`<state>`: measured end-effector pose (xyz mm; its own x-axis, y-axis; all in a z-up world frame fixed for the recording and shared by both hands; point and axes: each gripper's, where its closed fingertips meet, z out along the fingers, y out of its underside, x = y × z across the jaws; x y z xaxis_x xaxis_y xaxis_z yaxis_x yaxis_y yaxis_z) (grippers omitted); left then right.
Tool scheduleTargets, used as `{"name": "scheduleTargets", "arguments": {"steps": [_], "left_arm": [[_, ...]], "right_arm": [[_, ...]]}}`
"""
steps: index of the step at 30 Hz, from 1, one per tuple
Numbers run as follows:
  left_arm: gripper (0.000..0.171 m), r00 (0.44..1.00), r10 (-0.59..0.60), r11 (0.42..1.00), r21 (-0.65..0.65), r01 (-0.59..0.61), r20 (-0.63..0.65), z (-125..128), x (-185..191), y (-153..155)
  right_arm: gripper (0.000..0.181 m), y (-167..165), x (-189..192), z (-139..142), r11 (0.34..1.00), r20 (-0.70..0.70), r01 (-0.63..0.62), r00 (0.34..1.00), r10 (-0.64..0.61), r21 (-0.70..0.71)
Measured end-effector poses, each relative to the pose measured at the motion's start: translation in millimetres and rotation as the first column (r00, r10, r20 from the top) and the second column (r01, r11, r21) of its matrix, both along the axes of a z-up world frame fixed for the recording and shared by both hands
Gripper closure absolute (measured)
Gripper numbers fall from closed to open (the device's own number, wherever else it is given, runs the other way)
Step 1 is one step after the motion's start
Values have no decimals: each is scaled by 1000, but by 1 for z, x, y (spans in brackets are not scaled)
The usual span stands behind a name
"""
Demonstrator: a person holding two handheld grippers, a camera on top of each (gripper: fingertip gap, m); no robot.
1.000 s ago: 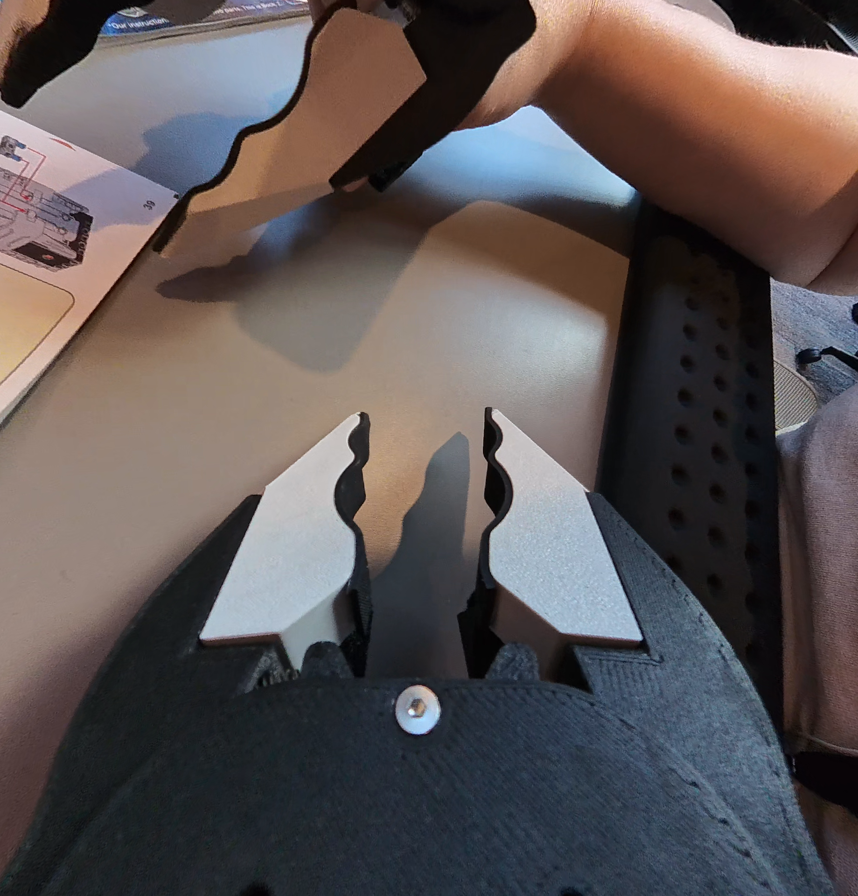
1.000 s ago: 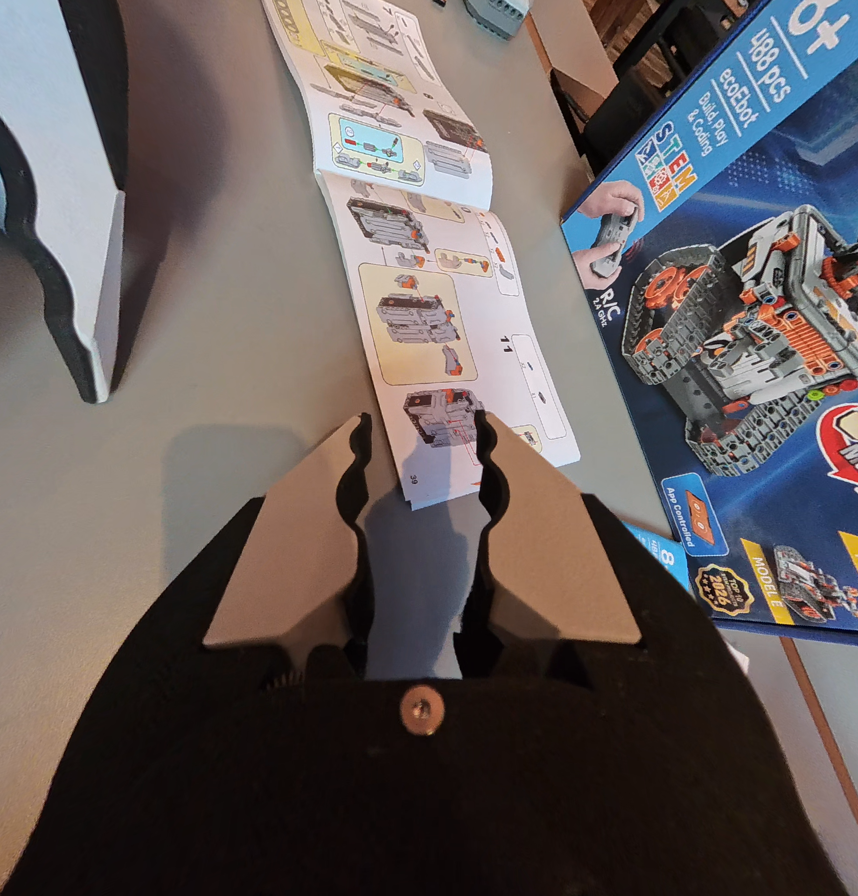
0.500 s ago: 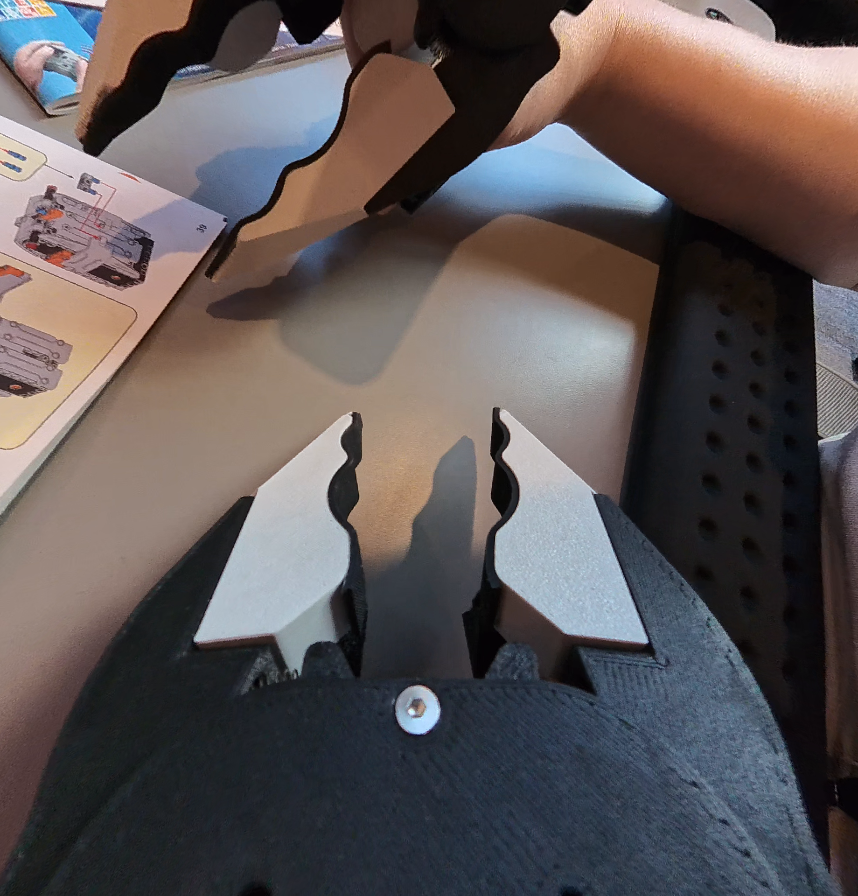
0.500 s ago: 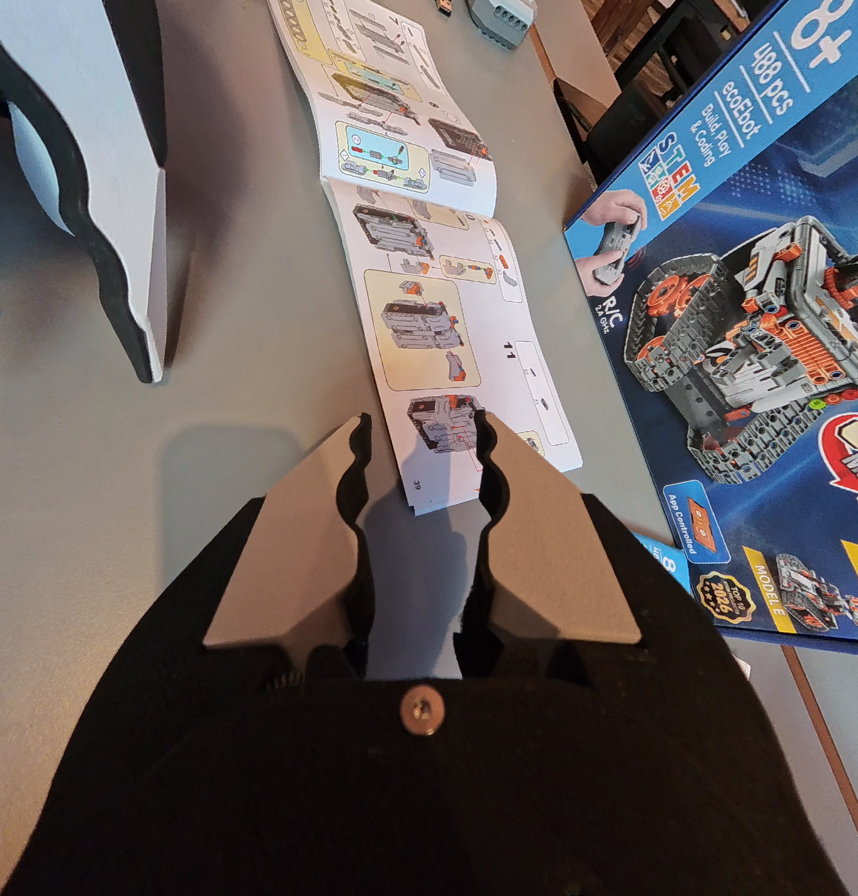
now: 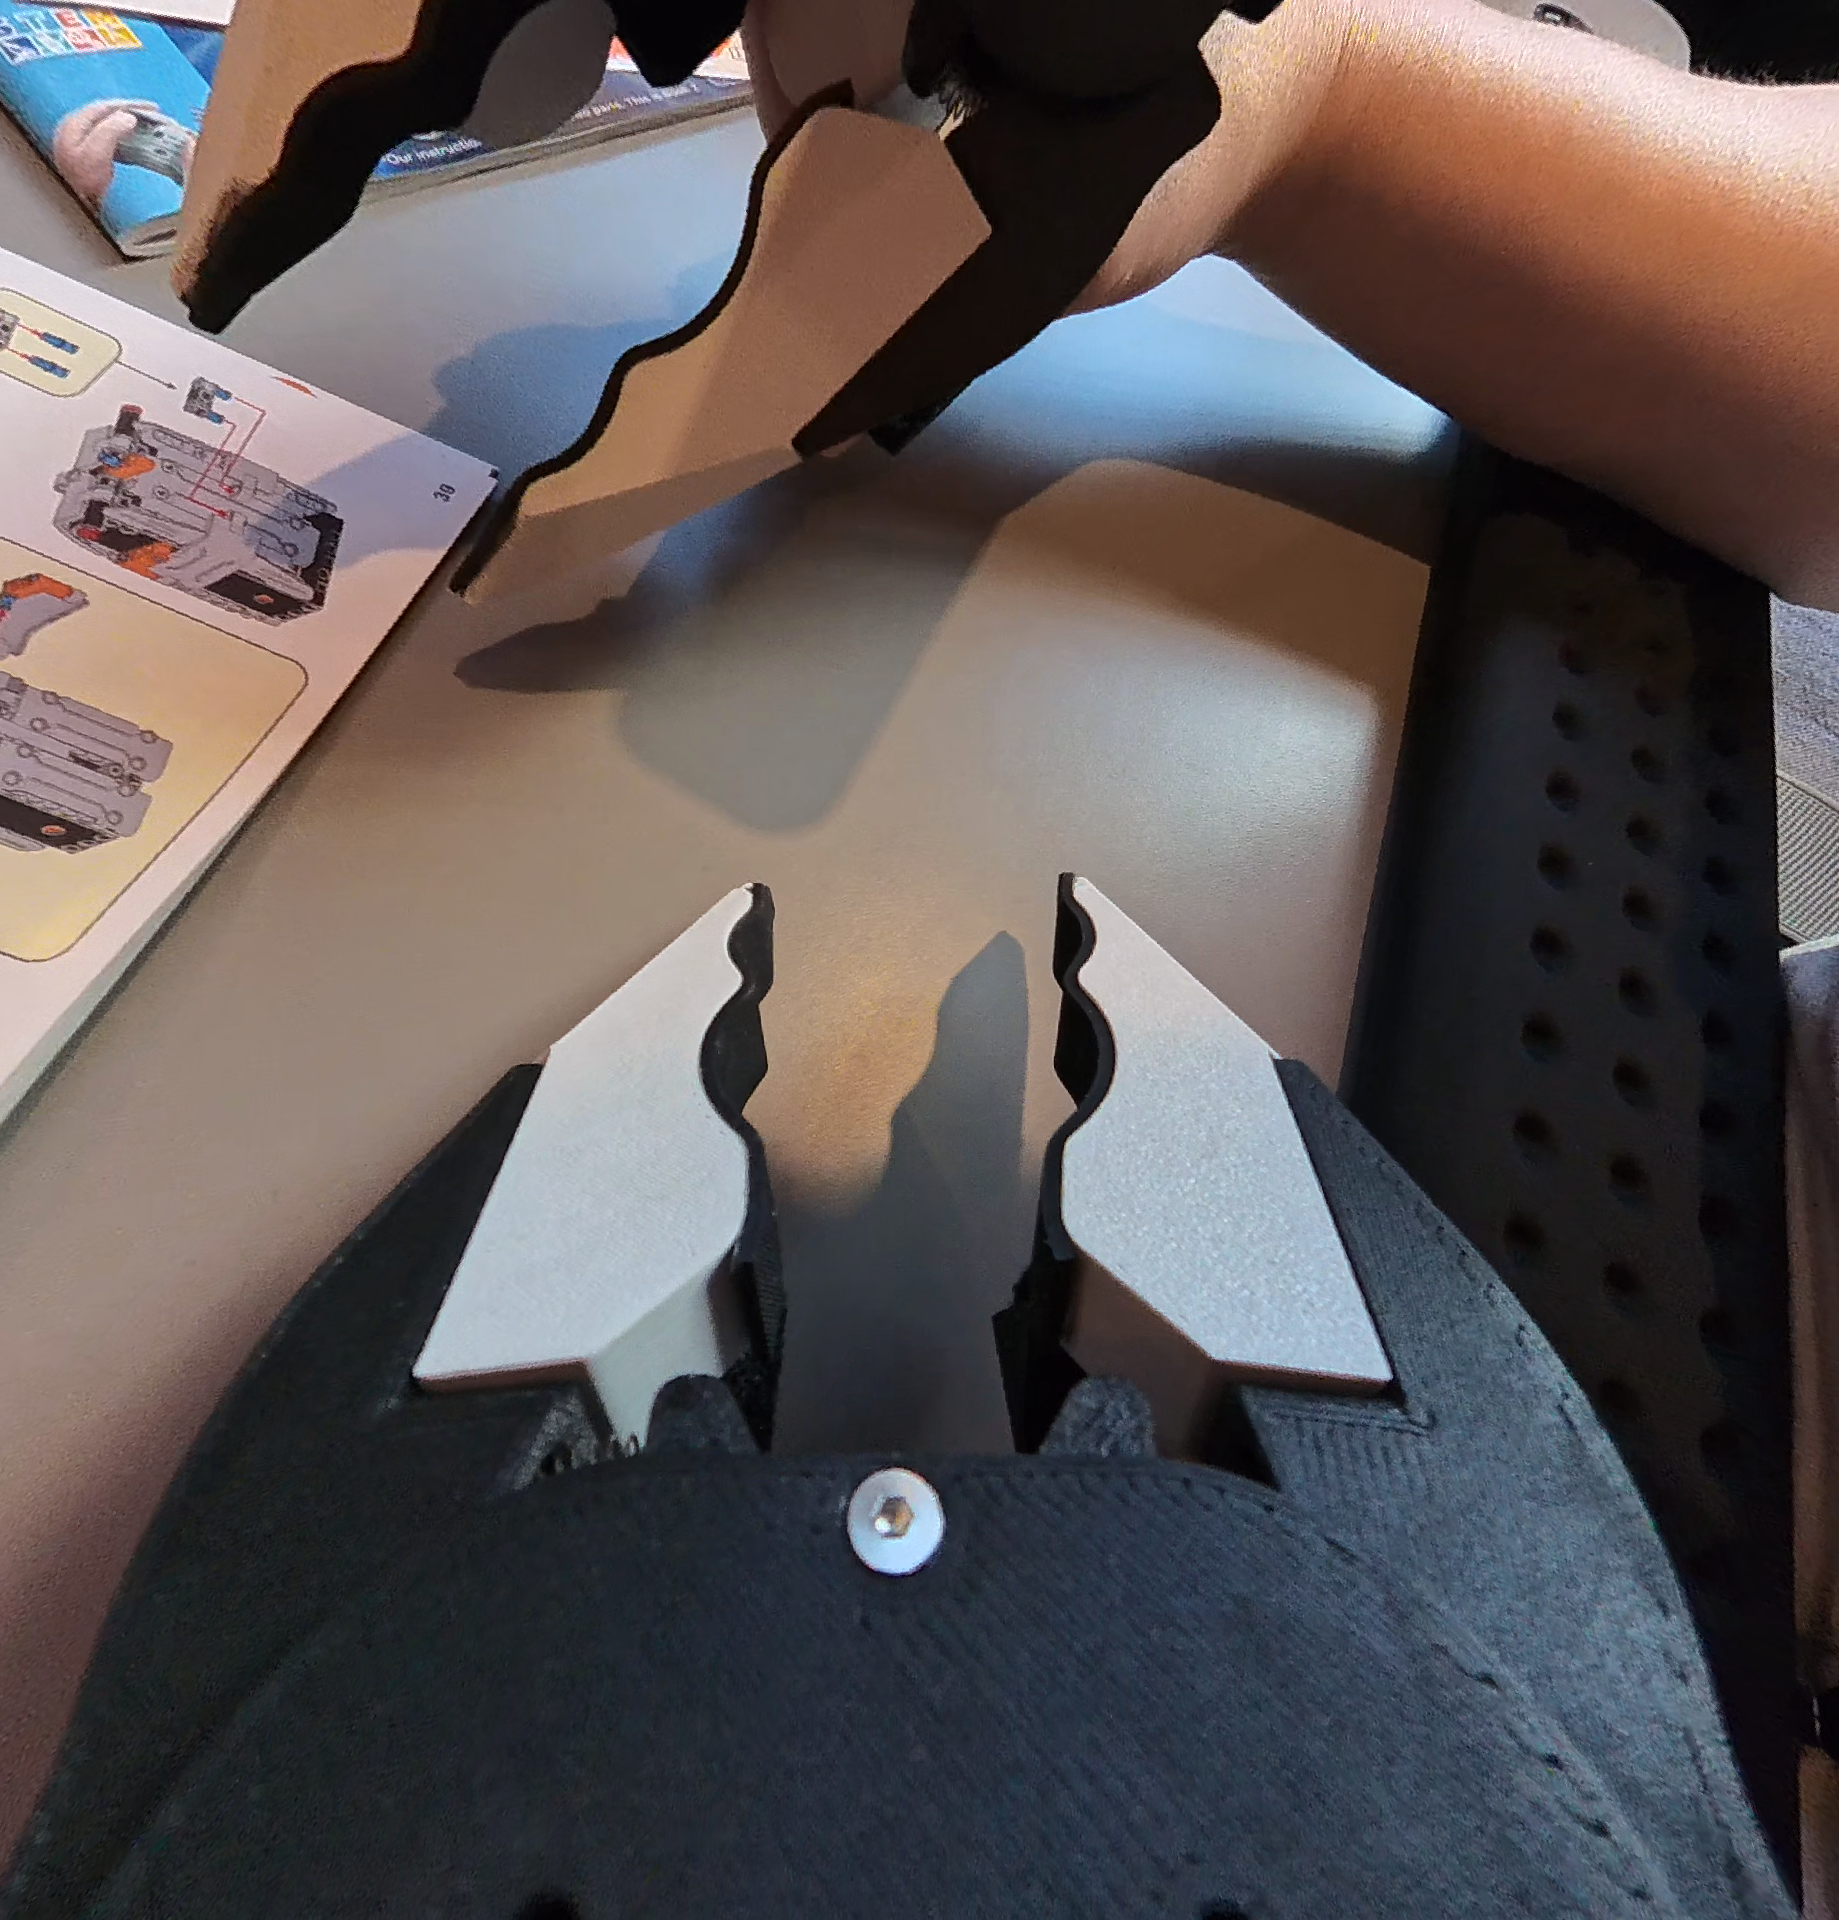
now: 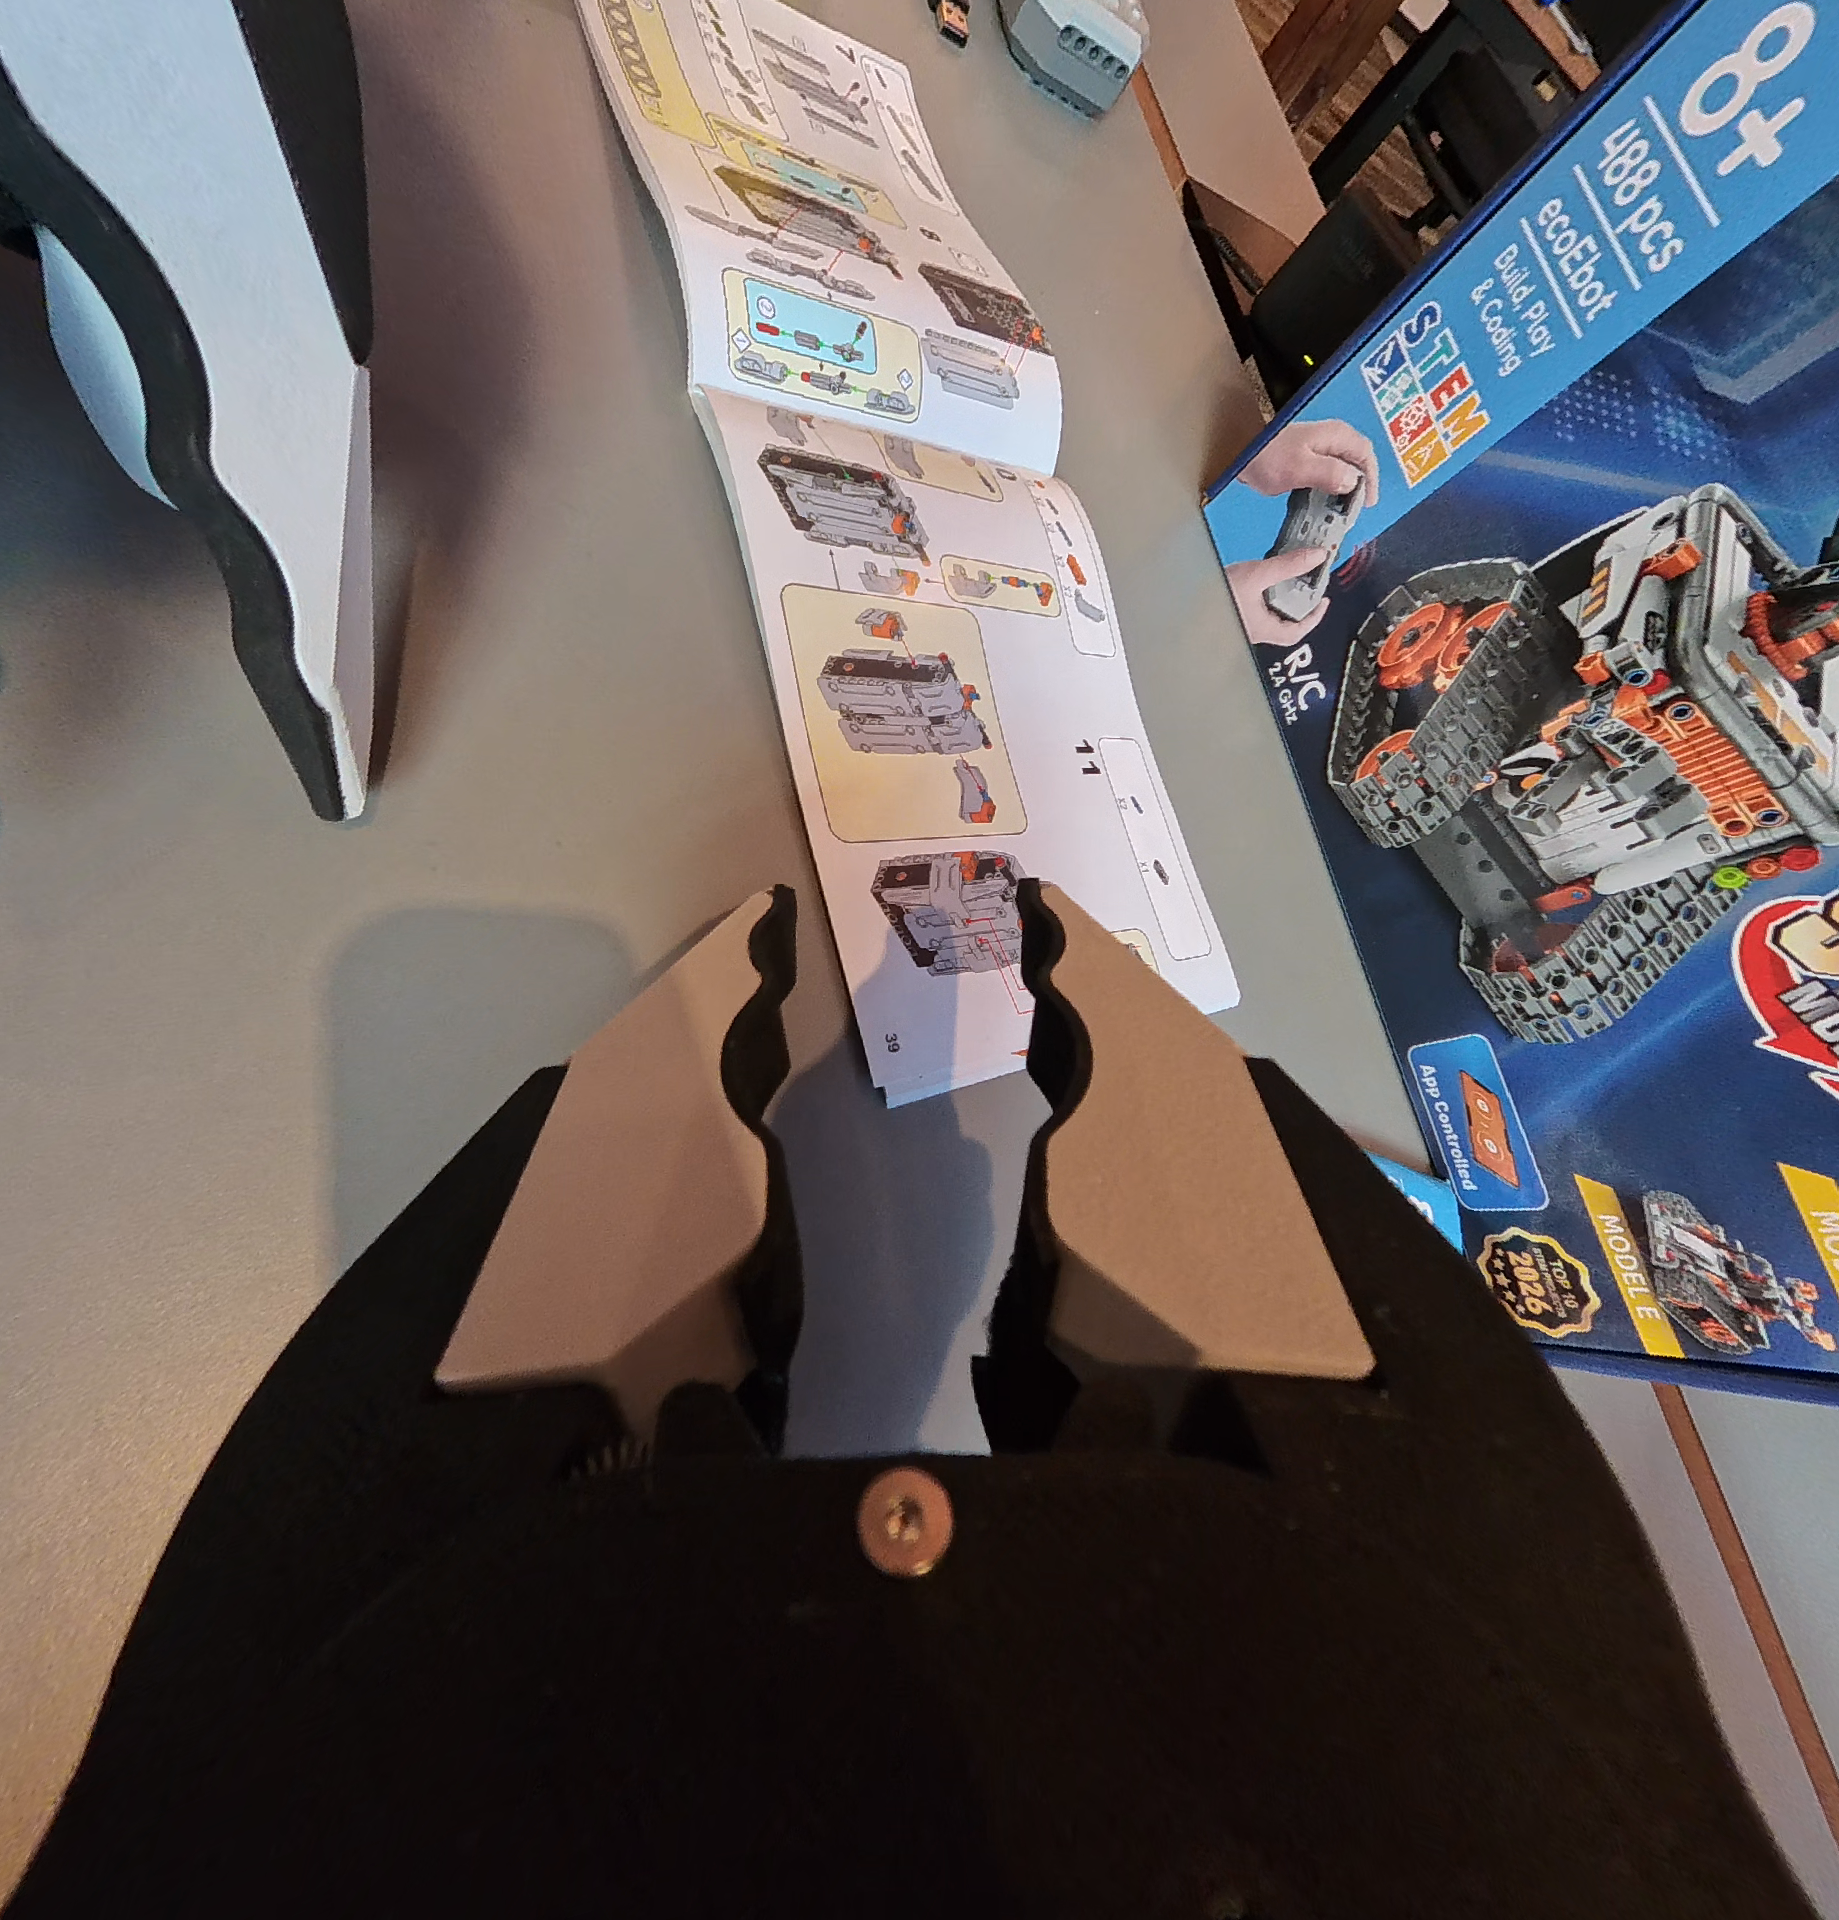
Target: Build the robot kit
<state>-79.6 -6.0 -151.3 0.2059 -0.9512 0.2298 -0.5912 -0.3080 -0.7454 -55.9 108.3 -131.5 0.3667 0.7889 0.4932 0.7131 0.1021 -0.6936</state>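
Note:
My left gripper (image 5: 910,894) is open and empty, low over the bare grey table (image 5: 998,675). My right gripper (image 6: 904,899) is open and empty, with its tips over the near corner of an open instruction booklet (image 6: 925,665). The right gripper also shows in the left wrist view (image 5: 323,436), held by a bare arm (image 5: 1517,270), hovering just above the table beside the booklet (image 5: 136,623). One finger (image 6: 271,447) of the left gripper shows at the upper left of the right wrist view.
A blue toy-kit box (image 6: 1580,727) lies right of the booklet. A grey electronic block (image 6: 1071,42) and a small plug (image 6: 951,16) lie at the far end. A black perforated strip (image 5: 1590,935) runs along the table's right edge.
The left wrist view has shifted so the booklet and right gripper sit more toward the middle. In the right wrist view the left gripper's finger has come further in. Both grippers stay open.

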Motion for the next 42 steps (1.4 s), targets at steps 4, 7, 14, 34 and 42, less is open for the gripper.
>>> {"name": "scheduleTargets", "arguments": {"steps": [4,7,14,34,42], "left_arm": [[118,1000,2,1000,6,-2,-4,-1,0,1],[118,1000,5,1000,7,-5,-5,-1,0,1],[117,1000,8,1000,5,-8,-9,-3,0,2],[117,999,39,999,1,-39,2,-2,-2,12],[117,999,43,999,13,-43,11,1,-1,15]], "right_arm": [[139,0,0,0,1000,3,1,1000,-1,4],[139,0,1,1,1000,4,2,1000,-2,6],[139,0,1,1,1000,7,2,1000,-3,8],[139,0,-1,0,1000,2,-4,1000,4,4],[139,0,0,-4,1000,4,-5,1000,5,-19]]}}
